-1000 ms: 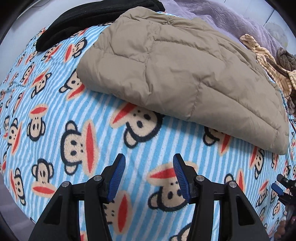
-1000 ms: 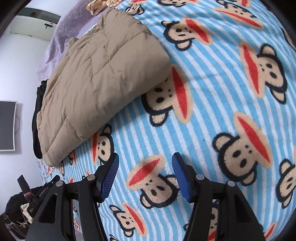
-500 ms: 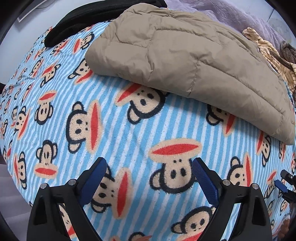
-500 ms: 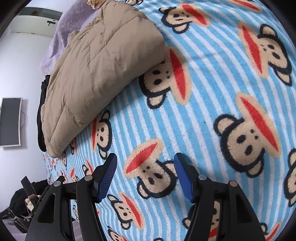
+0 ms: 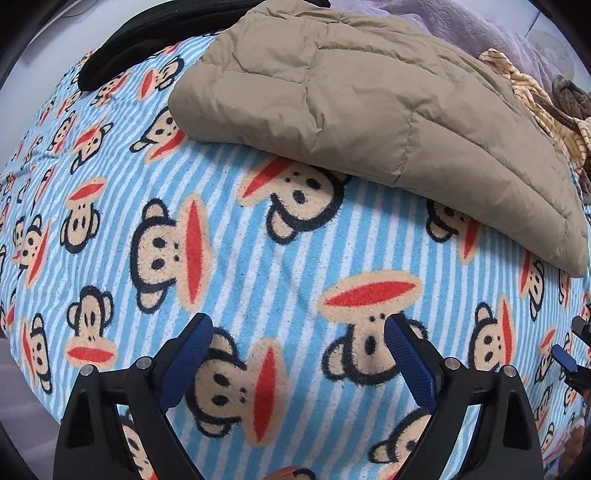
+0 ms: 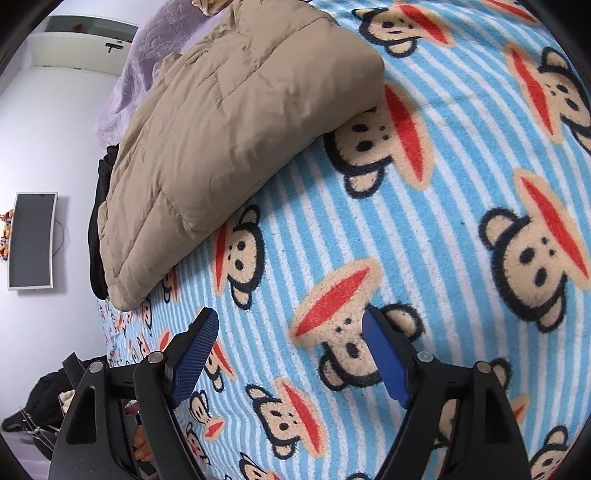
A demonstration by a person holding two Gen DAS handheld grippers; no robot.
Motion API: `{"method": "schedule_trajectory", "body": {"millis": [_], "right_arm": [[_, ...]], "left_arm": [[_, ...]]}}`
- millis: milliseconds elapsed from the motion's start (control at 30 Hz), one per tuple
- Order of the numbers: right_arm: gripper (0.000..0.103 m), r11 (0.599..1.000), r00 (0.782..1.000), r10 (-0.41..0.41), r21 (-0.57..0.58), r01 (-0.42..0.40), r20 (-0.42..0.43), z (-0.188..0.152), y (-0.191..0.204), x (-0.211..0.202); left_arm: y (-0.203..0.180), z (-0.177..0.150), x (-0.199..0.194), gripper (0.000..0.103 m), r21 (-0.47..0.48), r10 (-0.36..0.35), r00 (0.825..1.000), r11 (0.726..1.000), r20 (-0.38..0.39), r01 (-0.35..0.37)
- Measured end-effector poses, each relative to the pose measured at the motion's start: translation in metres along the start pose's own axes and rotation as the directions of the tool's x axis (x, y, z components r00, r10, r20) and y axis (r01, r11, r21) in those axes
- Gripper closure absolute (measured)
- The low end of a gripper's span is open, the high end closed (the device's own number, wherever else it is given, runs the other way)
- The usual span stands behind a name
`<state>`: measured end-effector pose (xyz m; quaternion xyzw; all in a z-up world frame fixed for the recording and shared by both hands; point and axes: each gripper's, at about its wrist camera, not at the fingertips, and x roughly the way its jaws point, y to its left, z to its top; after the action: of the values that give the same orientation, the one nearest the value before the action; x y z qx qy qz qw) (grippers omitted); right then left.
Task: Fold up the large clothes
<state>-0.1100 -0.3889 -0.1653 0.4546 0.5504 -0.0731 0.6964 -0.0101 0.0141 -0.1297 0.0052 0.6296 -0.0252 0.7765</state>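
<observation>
A tan quilted puffer jacket (image 5: 369,99) lies folded into a thick pad on a blue striped monkey-print blanket (image 5: 258,258). It also shows in the right wrist view (image 6: 229,133). My left gripper (image 5: 297,339) is open and empty, hovering over bare blanket in front of the jacket's near edge. My right gripper (image 6: 290,332) is open and empty, over blanket beside the jacket's other long edge. The right gripper's blue tip (image 5: 565,356) shows at the far right of the left wrist view.
A black garment (image 5: 147,40) lies behind the jacket's left end. A purple cover (image 5: 480,26), a yellow striped garment (image 5: 535,99) and a brown knit item (image 5: 569,96) lie behind it at right. A wall screen (image 6: 33,240) and the bed's edge are at left.
My left gripper's jaws opened wider and it drew back from the jacket, then moved slightly closer. My right gripper's jaws widened a little and it shifted slightly.
</observation>
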Motion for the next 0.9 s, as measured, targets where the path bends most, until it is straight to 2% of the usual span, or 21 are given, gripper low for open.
{"method": "schedule_trajectory", "body": {"millis": [533, 567, 600, 633, 700, 900], "right_arm": [[0.019, 0.998, 0.997, 0.025, 0.060, -0.029, 0.068, -0.006, 0.027, 0.011], [0.018, 0.998, 0.997, 0.025, 0.060, -0.029, 0.072, -0.005, 0.028, 0.011], [0.006, 0.998, 0.997, 0.026, 0.060, -0.031, 0.076, -0.004, 0.030, 0.011], [0.001, 0.998, 0.996, 0.029, 0.060, -0.034, 0.079, -0.003, 0.030, 0.011], [0.000, 0.997, 0.994, 0.041, 0.060, -0.047, 0.099, -0.001, 0.030, 0.011], [0.000, 0.997, 0.996, 0.042, 0.054, -0.046, 0.075, 0.012, 0.033, 0.020]], "left_arm": [[0.040, 0.039, 0.008, 0.008, 0.036, -0.041, 0.999, 0.999, 0.010, 0.040], [0.041, 0.041, 0.009, 0.008, 0.035, -0.041, 0.999, 0.999, 0.008, 0.041], [0.041, 0.043, 0.010, 0.008, 0.034, -0.041, 0.999, 0.999, 0.007, 0.041], [0.042, 0.047, 0.012, 0.008, 0.032, -0.043, 0.999, 0.999, 0.005, 0.043], [0.044, 0.053, 0.015, 0.008, 0.028, -0.045, 0.999, 0.999, 0.002, 0.045], [0.053, 0.072, 0.028, 0.009, -0.026, -0.070, 0.998, 0.997, 0.007, 0.070]]}}
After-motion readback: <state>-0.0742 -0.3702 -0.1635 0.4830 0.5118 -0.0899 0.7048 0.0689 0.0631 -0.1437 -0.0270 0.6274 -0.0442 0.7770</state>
